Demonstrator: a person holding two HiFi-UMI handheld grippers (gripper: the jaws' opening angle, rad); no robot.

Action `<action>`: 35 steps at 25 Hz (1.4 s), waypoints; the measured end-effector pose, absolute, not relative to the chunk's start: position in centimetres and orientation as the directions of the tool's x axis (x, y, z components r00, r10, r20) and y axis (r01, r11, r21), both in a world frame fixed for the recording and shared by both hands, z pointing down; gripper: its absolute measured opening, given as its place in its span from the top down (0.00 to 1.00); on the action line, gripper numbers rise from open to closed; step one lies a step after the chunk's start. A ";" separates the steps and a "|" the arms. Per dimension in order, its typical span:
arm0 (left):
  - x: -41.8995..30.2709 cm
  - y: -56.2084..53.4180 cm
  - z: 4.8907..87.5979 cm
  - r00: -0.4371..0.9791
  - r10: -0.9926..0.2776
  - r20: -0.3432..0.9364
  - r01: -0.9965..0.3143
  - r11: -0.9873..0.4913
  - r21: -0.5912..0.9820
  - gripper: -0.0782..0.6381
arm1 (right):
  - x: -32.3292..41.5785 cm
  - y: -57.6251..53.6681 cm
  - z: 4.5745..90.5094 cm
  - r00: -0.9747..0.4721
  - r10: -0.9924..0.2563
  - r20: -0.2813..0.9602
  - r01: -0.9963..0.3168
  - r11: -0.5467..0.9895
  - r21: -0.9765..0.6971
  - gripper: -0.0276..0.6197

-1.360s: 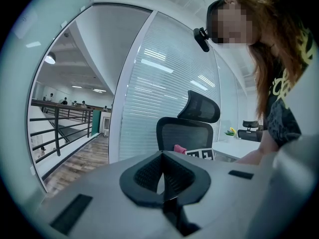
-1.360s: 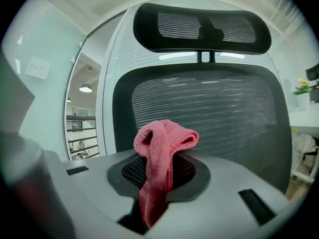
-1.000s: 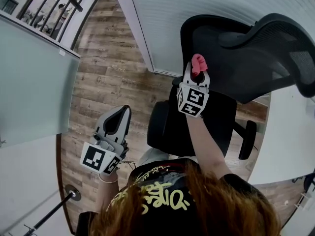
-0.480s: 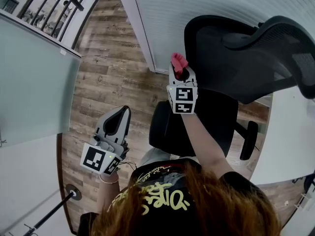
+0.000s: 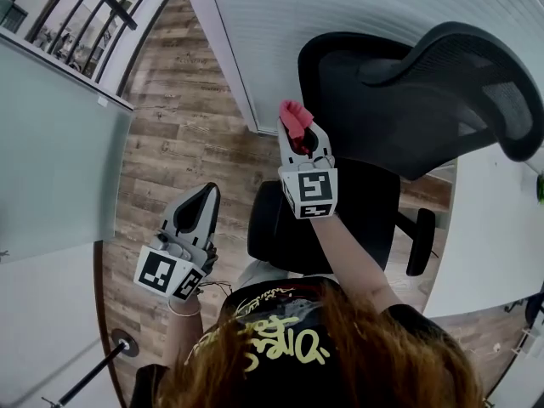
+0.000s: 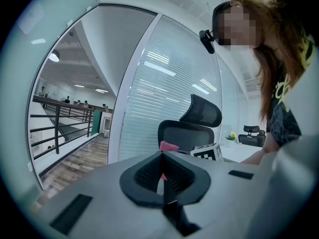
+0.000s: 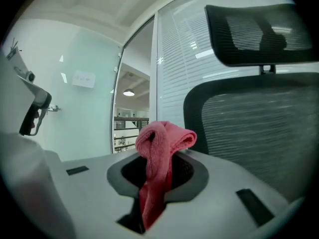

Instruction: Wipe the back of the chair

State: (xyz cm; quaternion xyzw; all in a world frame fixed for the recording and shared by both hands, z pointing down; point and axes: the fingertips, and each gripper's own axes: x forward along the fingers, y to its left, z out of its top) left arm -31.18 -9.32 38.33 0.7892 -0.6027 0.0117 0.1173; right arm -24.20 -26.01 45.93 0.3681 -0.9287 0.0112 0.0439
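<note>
The left gripper [image 5: 206, 195] hangs low, to the left of the chair's seat [image 5: 272, 228], its jaws pressed together on nothing. The right gripper [image 5: 299, 136] clamps a pink cloth [image 5: 293, 116] (folded, sticking up) just beside the left edge of the chair back [image 5: 374, 100].

Open-plan office beside a glass-walled room

A black mesh-backed office chair [image 5: 357, 92] with a headrest [image 5: 497, 83] stands on a wood-look floor [image 5: 178, 151] next to a white table [image 5: 501, 228]. Behind it runs a glass partition [image 5: 280, 24] with fine horizontal stripes, set in white frames. The left gripper view shows a second swivel chair [image 6: 251, 132] further off and a small potted plant [image 6: 232, 135] on the table. It also shows a dark metal railing [image 6: 65, 118] along a walkway, round ceiling lights [image 6: 54, 57], and a few people [image 6: 75, 102] in the distance.
</note>
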 end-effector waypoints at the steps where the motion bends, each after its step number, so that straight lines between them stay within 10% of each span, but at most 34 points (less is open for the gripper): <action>1: -30.6 -9.7 38.1 0.285 -0.946 0.154 -0.951 -0.259 0.168 0.90 | -23.5 -25.8 45.2 -0.726 -0.684 0.078 -0.685 0.728 0.011 0.86; 35: -6.2 -16.7 33.7 0.577 -0.815 0.064 -0.815 -0.568 0.116 0.90 | 6.0 -22.3 35.2 -0.584 -0.808 -0.074 -0.809 0.587 -0.029 0.86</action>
